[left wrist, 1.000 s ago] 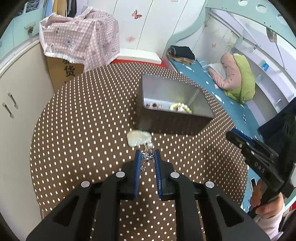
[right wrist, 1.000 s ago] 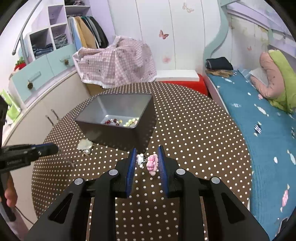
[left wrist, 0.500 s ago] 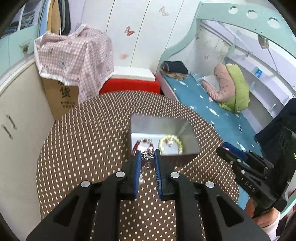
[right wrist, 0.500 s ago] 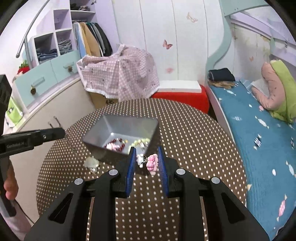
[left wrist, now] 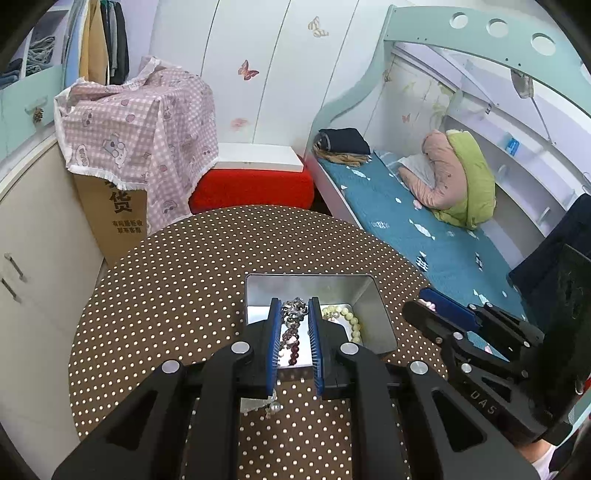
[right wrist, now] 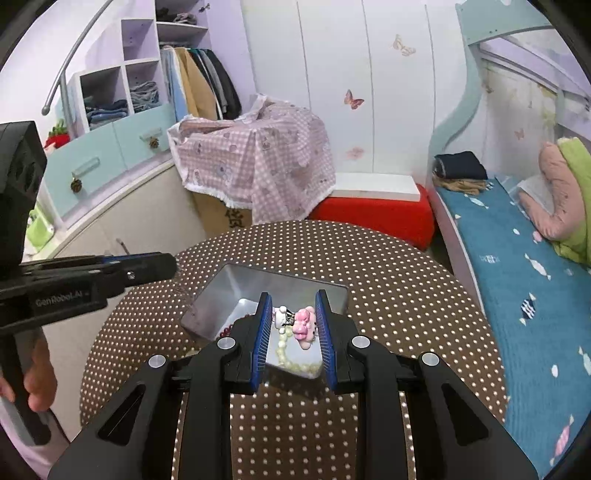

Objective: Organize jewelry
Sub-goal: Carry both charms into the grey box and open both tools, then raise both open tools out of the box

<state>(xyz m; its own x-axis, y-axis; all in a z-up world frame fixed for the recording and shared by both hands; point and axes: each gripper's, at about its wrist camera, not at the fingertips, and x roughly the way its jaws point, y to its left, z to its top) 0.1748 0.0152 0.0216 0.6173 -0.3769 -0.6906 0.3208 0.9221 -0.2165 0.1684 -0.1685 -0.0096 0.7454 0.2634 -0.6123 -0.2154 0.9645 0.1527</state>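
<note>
Both tongs (left wrist: 291, 306) (right wrist: 293, 319) w/ trinkets above tin (left wrist: 380, 317)

**Lighting and picture quality, both wrist views**

We see bright, even, diffuse room light; we can't tell the source. Shadows are soft and weak. The metal tin (left wrist: 373, 314) throws mild glare off its inner walls and floor, and in the right view its floor (right wrist: 243, 308) looks almost white. The white wardrobe doors (left wrist: 280, 66) run close to overexposed, with a cool violet cast in the right view. Fisheye distortion is strong: the bed frame (left wrist: 480, 33) and the dotted table (left wrist: 166, 280) bow hard, and black vignette fills the corners. Focus is sharp mid-frame; we note slight softness at the rims and no motion blur.
</note>
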